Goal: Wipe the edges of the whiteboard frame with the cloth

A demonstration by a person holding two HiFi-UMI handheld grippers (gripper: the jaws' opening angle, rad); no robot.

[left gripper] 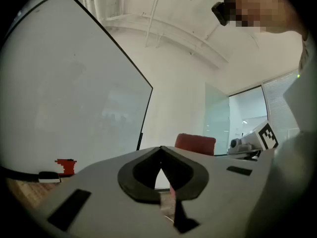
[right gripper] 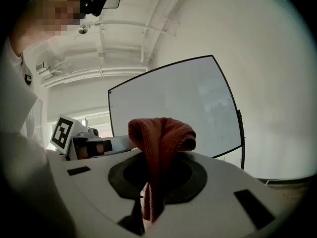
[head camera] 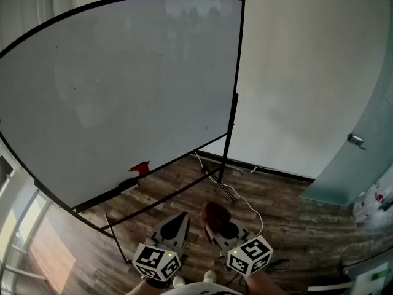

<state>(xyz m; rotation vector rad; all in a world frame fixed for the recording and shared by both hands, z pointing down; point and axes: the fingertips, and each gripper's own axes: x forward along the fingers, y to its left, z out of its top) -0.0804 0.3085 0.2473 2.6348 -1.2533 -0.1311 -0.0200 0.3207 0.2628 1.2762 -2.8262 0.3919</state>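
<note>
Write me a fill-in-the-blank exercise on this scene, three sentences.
1. The red cloth is clamped by the gripper on the person's ____ side.
2. The left gripper is shut and holds ____.
3. The floor under the whiteboard is made of ____.
Missing words: right; nothing; wood.

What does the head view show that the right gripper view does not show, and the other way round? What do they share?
Only the head view: the glass door with its handle, and a red item at the whiteboard's lower edge. Only the right gripper view: the ceiling with its beams, and, close up, the right gripper with its jaws shut on the cloth. Both: the whiteboard, the cloth and the left gripper.
</note>
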